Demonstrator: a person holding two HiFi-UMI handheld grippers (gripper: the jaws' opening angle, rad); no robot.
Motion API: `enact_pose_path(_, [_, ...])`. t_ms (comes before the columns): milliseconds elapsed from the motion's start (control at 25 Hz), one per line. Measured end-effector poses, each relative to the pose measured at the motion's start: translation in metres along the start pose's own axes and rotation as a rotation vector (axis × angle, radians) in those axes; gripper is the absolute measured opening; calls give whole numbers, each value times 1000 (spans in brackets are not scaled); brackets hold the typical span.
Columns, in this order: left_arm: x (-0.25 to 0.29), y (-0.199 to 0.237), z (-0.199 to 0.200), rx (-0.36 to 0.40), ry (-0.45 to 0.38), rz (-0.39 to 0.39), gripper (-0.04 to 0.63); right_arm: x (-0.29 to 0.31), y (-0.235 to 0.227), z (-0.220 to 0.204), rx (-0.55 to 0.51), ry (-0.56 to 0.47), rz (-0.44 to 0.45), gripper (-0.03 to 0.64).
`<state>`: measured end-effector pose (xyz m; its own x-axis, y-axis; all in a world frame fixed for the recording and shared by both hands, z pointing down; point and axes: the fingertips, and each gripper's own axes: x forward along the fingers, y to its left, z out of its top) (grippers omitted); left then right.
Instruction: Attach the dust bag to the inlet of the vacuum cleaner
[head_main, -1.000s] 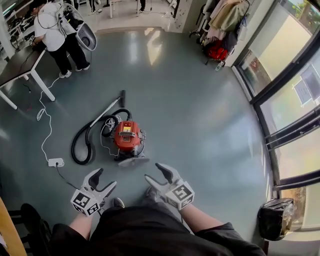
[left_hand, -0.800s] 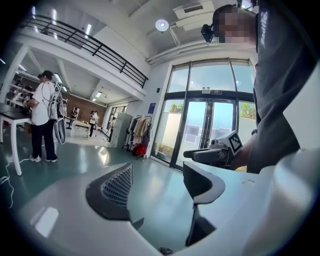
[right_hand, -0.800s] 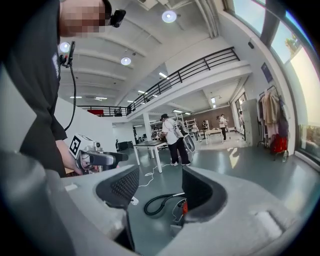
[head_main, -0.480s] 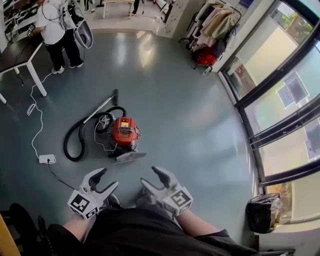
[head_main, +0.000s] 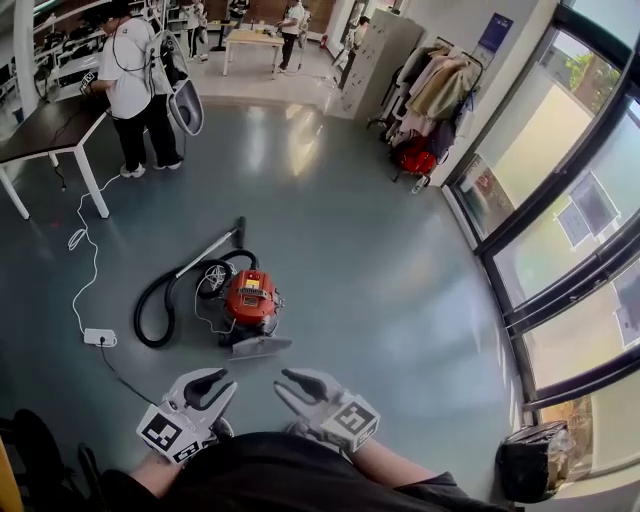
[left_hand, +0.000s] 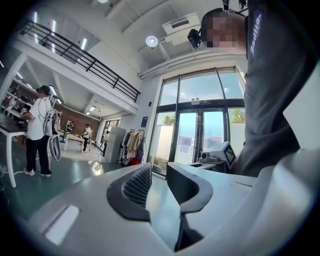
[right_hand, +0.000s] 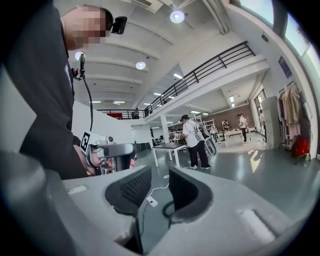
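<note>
The red vacuum cleaner sits on the grey floor, with its black hose looped to the left and its wand lying behind. A grey flat piece lies at its near side. I cannot pick out a dust bag. My left gripper and right gripper hang close to my body, short of the vacuum and well above the floor. Both point about level. Their jaws have just been closing and now stand narrowly apart, with nothing between them.
A white power strip with its cable lies left of the hose. A person stands at a table at the far left. A clothes rack and a red bag stand at the back right, and a black bin bag by the glass wall.
Both grippers' jaws have narrowed from wide open. The grippers have drawn in toward my body, and the view has lifted to take in more of the room.
</note>
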<state>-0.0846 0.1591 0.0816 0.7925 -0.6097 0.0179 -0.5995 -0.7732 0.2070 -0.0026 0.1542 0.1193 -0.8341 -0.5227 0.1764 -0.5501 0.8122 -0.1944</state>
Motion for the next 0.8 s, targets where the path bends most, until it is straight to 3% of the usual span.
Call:
enact_pose_path(200, [26,-32,-4,76,52,-36,62,-25,-6,13,34,-57,28,-2])
enact_pose_path(360, [36,-50,-2,129,70,-32,31,-36,3,31,-6,-80,70,-6])
enact_pose_path(600, [53,-78,17,280,64,-72,11,-58,14,61,-49,-145,78,-8])
enact_pose_path(800, [58,-91,15,304,75,-79,11,-61,19,49,-40,-118,61,-8])
